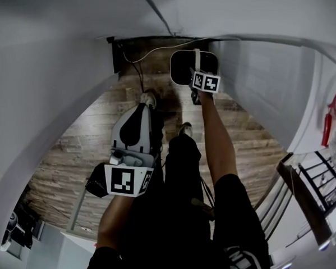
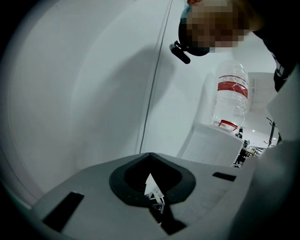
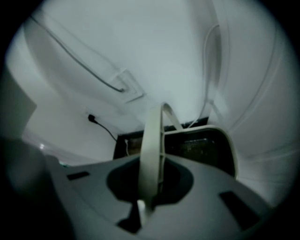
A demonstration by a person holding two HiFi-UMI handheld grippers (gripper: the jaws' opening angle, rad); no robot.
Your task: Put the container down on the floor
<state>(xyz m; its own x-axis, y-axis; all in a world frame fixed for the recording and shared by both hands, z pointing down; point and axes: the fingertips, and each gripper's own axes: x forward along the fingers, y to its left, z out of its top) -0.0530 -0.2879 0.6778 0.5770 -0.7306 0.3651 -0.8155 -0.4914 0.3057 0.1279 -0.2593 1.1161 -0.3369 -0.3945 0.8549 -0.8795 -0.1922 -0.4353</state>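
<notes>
Markings, head view: black-and-white square patterns only, on the left marker cube (image 1: pixel 128 181) and the right marker cube (image 1: pixel 205 81). Position, same view: container (image 1: pixel 186 67) at the end of the outstretched right arm, directly beyond the right gripper (image 1: pixel 198 74), hung by a white handle (image 1: pixel 197 59) over the wood-plank floor (image 1: pixel 74 164), close to the foot of a white wall (image 1: pixel 41 81); contact with the floor not determinable. Appearance: rounded-rectangular outline, dark inside, pale rim. Left gripper (image 1: pixel 141 110) lower and nearer the body, well apart from the container. Left gripper view: jaws together, nothing held; white wall ahead; to the right, a clear bottle (image 2: pixel 229 98) inverted on a white dispenser (image 2: pixel 213 147), red label and red cap, print too small to read. Right gripper view: jaws clamped on the pale band of the handle, upright between them; container just beyond the jaws, to the right, pale rim around a dark interior; black plug (image 3: pixel 92 118) with cable on the wall at left.
</notes>
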